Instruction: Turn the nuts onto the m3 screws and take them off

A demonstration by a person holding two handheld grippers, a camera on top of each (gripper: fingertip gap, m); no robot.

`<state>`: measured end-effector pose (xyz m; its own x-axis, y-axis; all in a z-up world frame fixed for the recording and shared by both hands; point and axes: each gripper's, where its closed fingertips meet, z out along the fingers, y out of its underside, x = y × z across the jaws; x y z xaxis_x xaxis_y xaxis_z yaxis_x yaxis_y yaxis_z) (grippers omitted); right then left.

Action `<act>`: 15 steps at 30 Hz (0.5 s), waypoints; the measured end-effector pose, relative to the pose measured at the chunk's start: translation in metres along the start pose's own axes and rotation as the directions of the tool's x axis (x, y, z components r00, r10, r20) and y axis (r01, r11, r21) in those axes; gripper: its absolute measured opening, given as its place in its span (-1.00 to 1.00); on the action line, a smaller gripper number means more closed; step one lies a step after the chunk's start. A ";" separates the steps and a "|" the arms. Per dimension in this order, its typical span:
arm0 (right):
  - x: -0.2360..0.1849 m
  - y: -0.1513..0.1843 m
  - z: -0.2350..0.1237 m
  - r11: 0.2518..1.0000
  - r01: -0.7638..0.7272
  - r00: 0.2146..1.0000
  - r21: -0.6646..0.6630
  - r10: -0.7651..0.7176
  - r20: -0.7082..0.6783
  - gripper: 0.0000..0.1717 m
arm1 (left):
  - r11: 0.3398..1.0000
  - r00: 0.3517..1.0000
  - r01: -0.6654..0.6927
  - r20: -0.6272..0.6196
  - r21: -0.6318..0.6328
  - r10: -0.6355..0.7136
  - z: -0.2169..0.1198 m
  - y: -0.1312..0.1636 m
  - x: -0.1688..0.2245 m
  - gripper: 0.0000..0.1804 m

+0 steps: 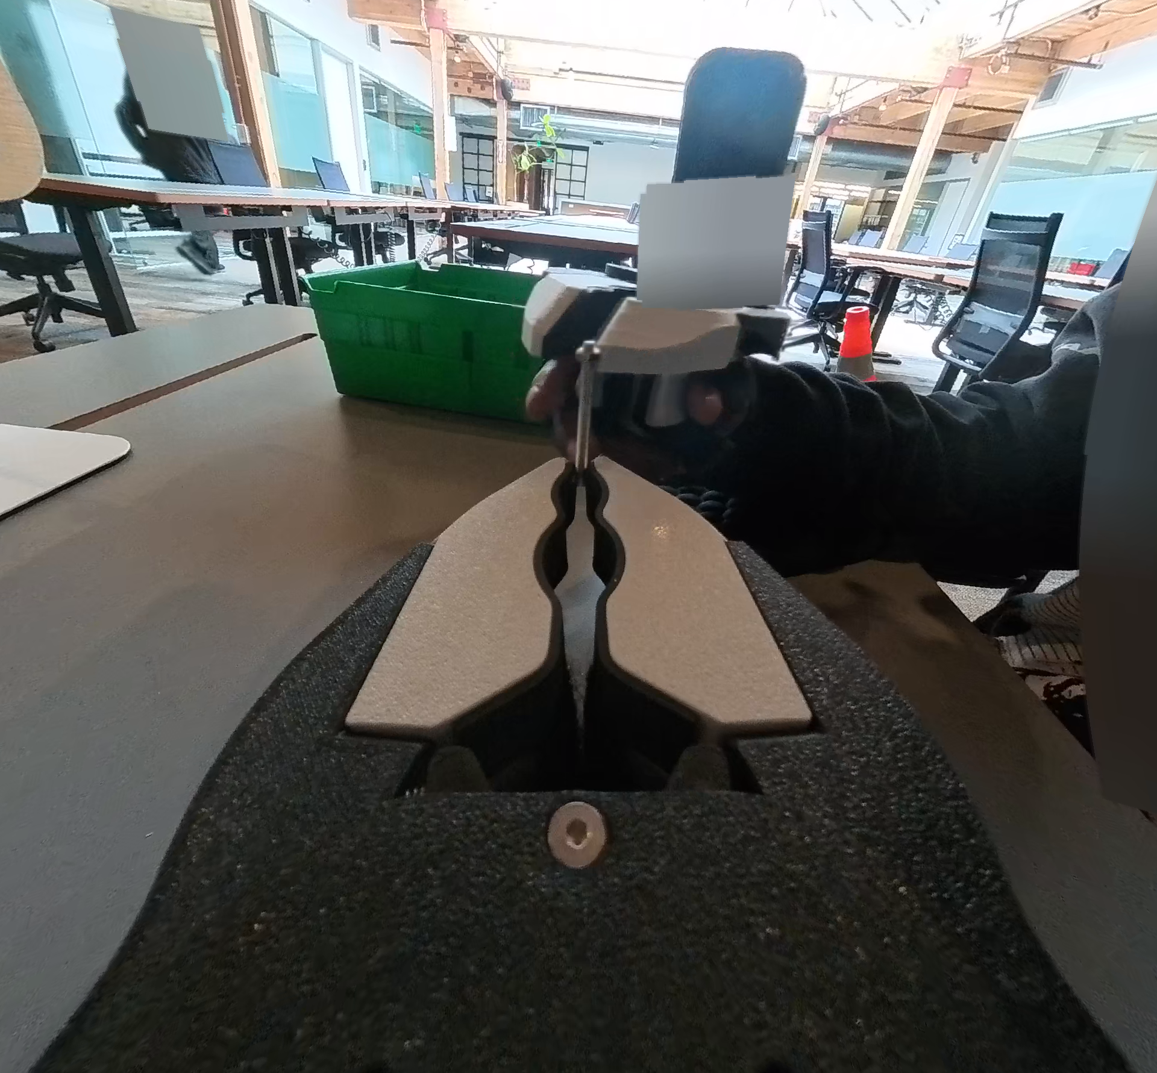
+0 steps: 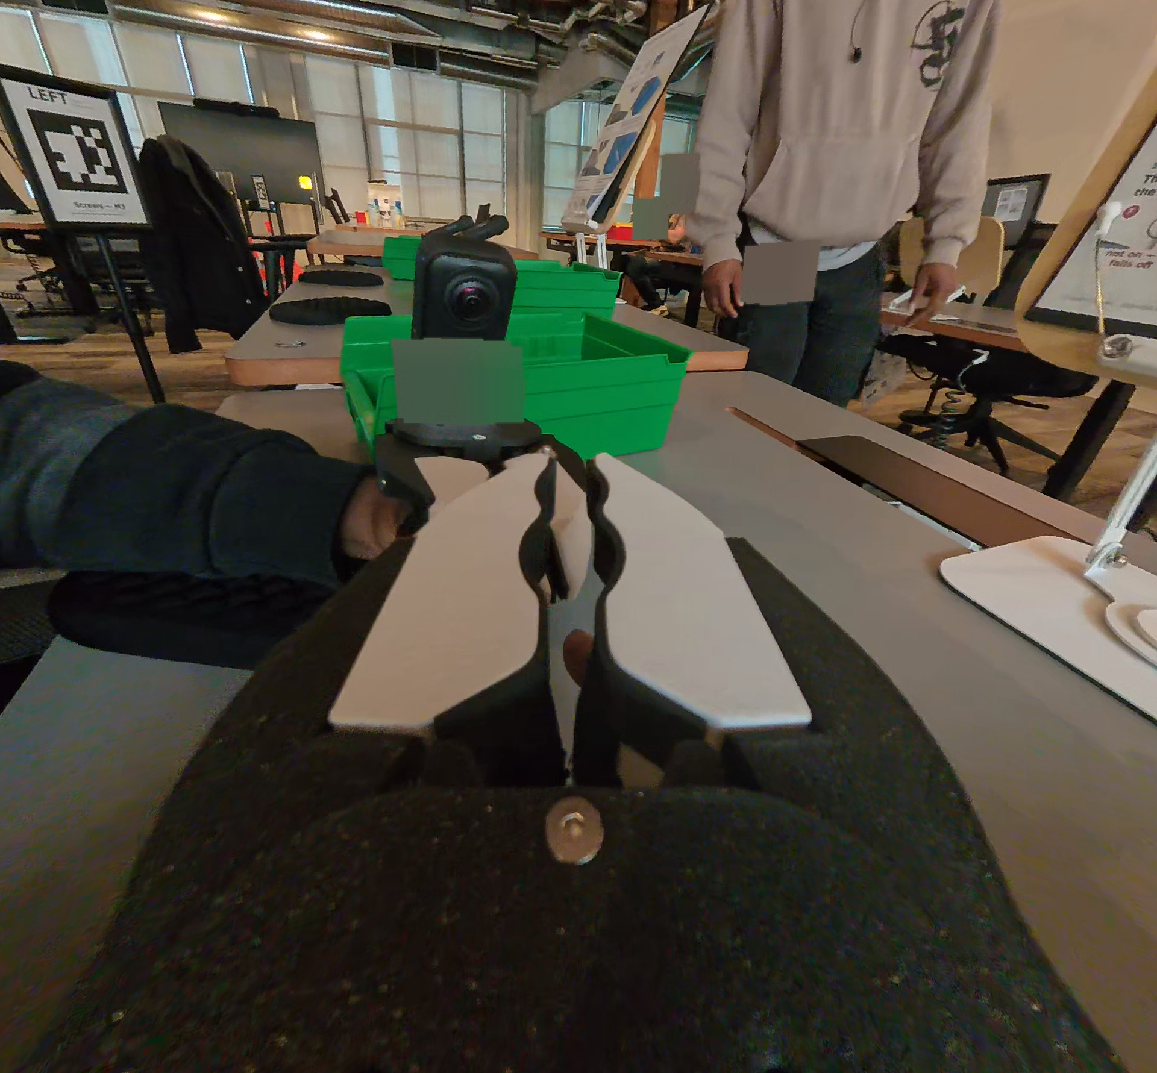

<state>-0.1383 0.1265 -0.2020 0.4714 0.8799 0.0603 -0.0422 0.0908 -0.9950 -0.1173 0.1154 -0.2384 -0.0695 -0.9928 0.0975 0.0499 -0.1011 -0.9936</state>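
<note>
My left gripper is shut on the lower end of a thin silver screw, which stands upright from its tips. My right gripper faces it from beyond, level with the screw's top. In the right wrist view my right gripper has its jaws a little apart. The screw's shiny top sits against the tip of its left finger, with a gap to the other finger. I cannot make out a nut. The left gripper's body lies just beyond and below.
A green plastic bin stands on the grey table behind the grippers; it also shows in the right wrist view. A white stand base lies at the right. A person stands beyond the table.
</note>
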 end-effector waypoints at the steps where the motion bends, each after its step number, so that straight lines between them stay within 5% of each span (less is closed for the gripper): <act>1: 0.002 0.000 -0.001 1.000 0.005 1.000 -0.006 -0.005 -0.009 -0.92 | 1.000 1.000 0.000 0.001 0.001 0.000 0.000 0.000 0.000 -0.98; 10: -0.004 -0.001 0.001 1.000 0.008 1.000 0.010 -0.008 0.022 -0.74 | 1.000 1.000 0.000 0.001 -0.003 0.000 0.000 0.000 0.000 -0.98; 15: -0.003 0.002 0.002 1.000 0.016 1.000 -0.014 -0.016 0.007 -0.88 | 1.000 1.000 -0.003 -0.001 -0.003 0.003 0.000 0.000 0.001 -0.98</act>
<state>-0.1414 0.1254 -0.2039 0.4657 0.8816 0.0766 -0.0219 0.0981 -0.9949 -0.1169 0.1148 -0.2386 -0.0702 -0.9931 0.0941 0.0473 -0.0975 -0.9941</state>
